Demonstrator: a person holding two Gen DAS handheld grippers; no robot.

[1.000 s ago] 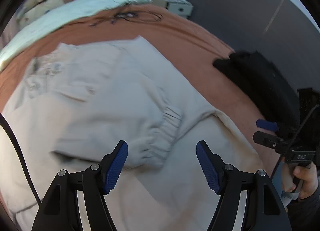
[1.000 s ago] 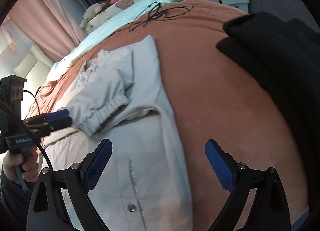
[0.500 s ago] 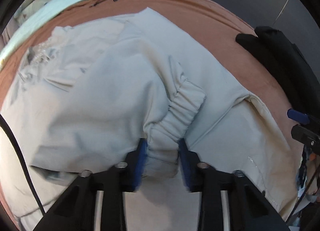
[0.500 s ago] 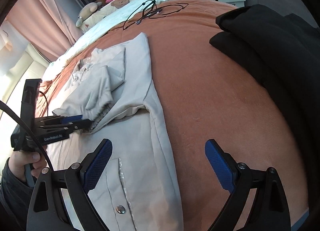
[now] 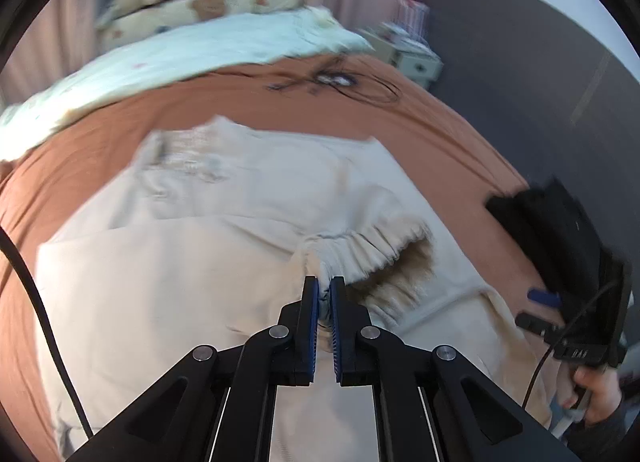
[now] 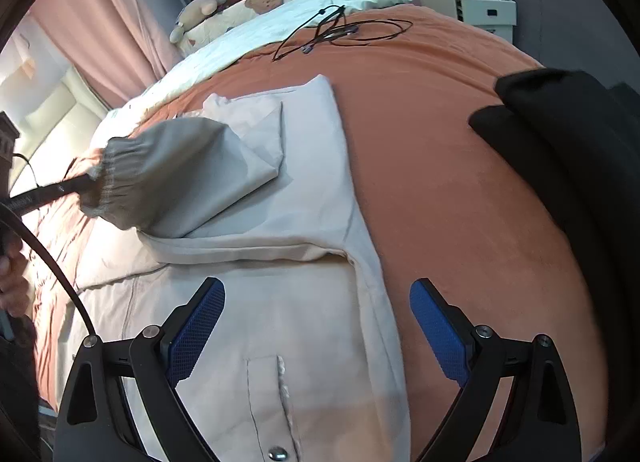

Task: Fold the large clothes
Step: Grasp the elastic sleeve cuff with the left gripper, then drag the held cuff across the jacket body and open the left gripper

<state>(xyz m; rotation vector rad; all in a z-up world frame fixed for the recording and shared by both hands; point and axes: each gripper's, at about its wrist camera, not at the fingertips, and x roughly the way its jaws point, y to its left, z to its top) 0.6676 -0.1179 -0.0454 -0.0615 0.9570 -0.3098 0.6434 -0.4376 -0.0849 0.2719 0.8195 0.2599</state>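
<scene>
A large cream jacket (image 5: 168,286) (image 6: 304,190) lies spread on the rust-orange bedspread (image 5: 420,122) (image 6: 432,134). My left gripper (image 5: 324,288) is shut on the elastic sleeve cuff (image 5: 368,250) and holds the sleeve raised off the jacket's body. In the right wrist view the lifted cuff (image 6: 116,178) hangs at the left from the left gripper (image 6: 82,184), with a hand below it. My right gripper (image 6: 316,326) stands open above the jacket's lower front near a snap button (image 6: 277,453), with nothing between its blue pads.
A black garment (image 6: 568,150) (image 5: 560,230) lies at the bed's right edge. Black cables (image 6: 336,32) sit on the far bedspread, with a pale quilt (image 5: 180,58) and stuffed toys beyond. A white drawer unit (image 6: 476,10) stands by the grey wall.
The left gripper went from open above the cuff to shut on it, then lifted the sleeve up and to the left. The right gripper shifted slightly and stayed open.
</scene>
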